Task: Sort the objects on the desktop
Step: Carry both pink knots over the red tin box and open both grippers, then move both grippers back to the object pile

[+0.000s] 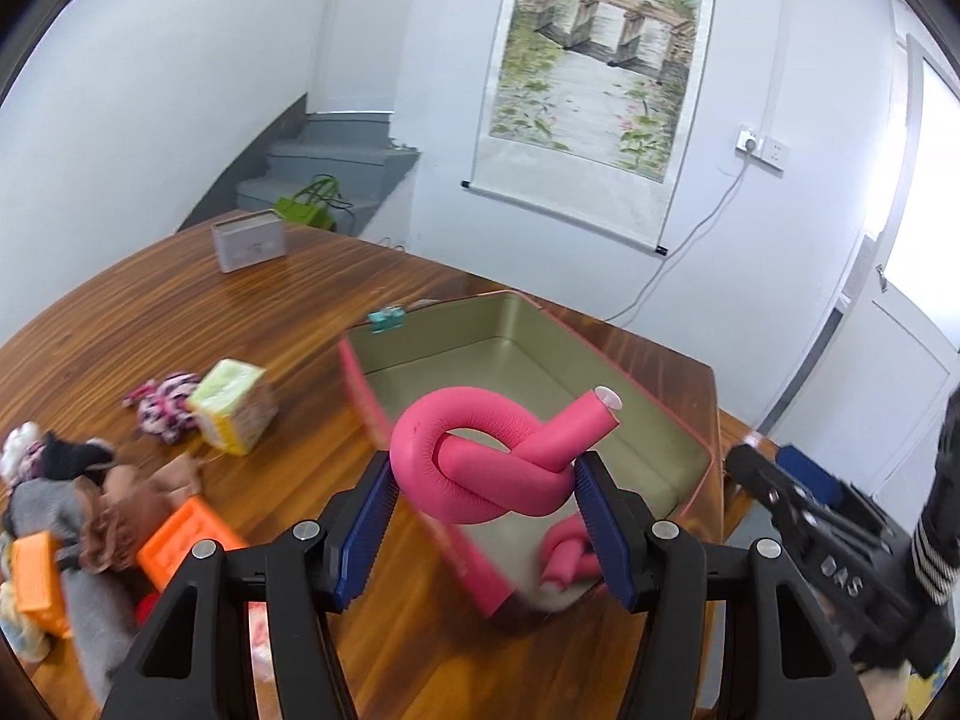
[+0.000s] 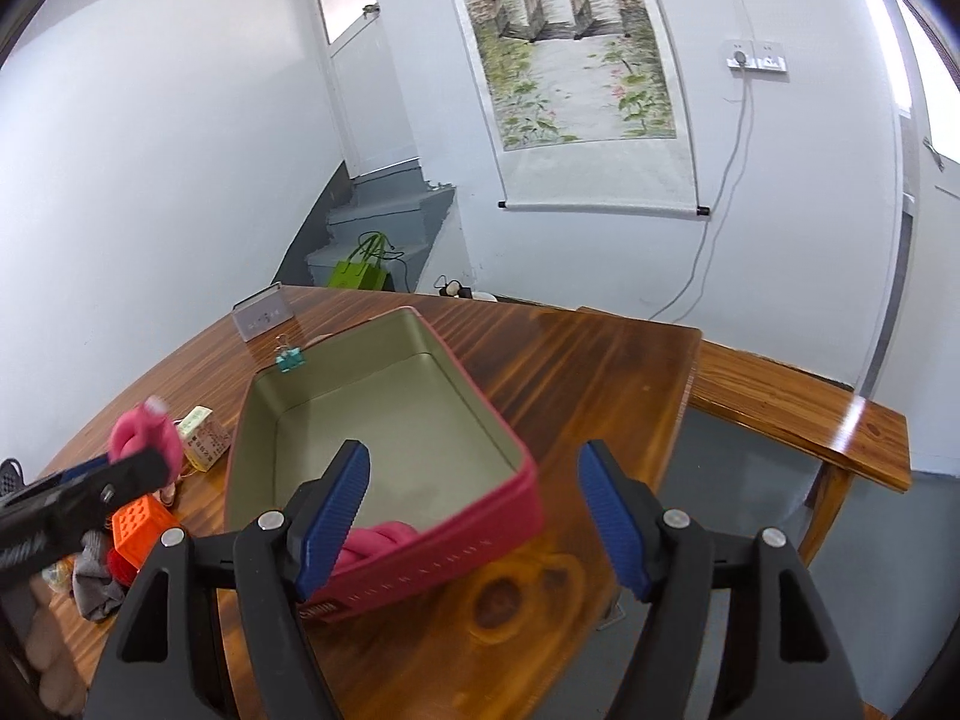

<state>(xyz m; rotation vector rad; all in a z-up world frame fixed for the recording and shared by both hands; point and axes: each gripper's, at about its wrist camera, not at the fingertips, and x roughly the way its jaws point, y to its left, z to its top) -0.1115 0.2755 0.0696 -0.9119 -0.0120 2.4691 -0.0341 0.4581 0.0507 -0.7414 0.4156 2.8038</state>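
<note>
Left wrist view: the left gripper (image 1: 483,501) clamps a knotted pink foam roller (image 1: 480,462) above the near end of the pink tin (image 1: 648,387), where another roller (image 1: 570,558) already lies. The drop looks next, calling for the jaws to part. Clutter waits far left on the wooden table (image 1: 180,312).

Right wrist view: the right gripper (image 2: 474,516) hangs empty, jaws apart, over the tin's near-right corner (image 2: 528,480); white walls, a scroll painting (image 2: 576,42) and a bench (image 2: 798,402) lie beyond.
</note>
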